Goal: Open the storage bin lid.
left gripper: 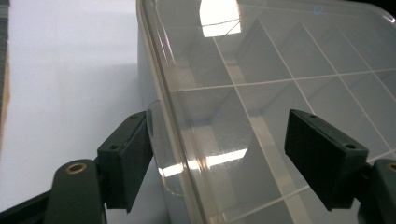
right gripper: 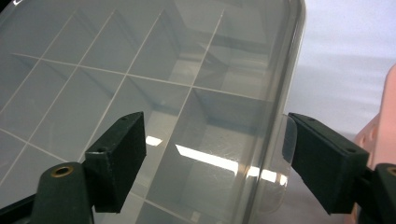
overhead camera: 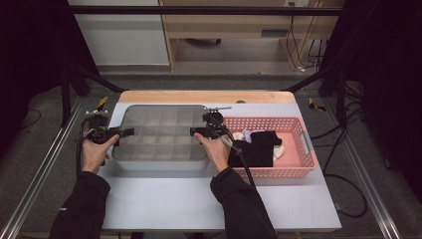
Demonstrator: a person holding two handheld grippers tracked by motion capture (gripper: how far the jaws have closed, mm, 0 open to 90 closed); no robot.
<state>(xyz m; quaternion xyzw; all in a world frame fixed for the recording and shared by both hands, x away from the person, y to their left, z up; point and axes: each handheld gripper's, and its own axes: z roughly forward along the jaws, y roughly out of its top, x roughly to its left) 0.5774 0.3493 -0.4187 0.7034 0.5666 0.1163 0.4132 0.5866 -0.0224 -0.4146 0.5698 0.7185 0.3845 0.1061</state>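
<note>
The clear plastic lid (overhead camera: 164,130) still lies on the grey compartmented storage box (overhead camera: 159,163) in the middle of the pale bench (overhead camera: 199,199). The left gripper (overhead camera: 125,132) and right gripper (overhead camera: 198,131) both stand spread, each straddling a lid edge tab without pinching it, so lifting remains. Just right, a pink plastic basket (overhead camera: 298,172) holding dark clothing (overhead camera: 259,147) crowds the right hand.

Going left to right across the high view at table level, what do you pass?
Left gripper → clear lidded divider box → right gripper → pink basket with dark clothing in it.
</note>
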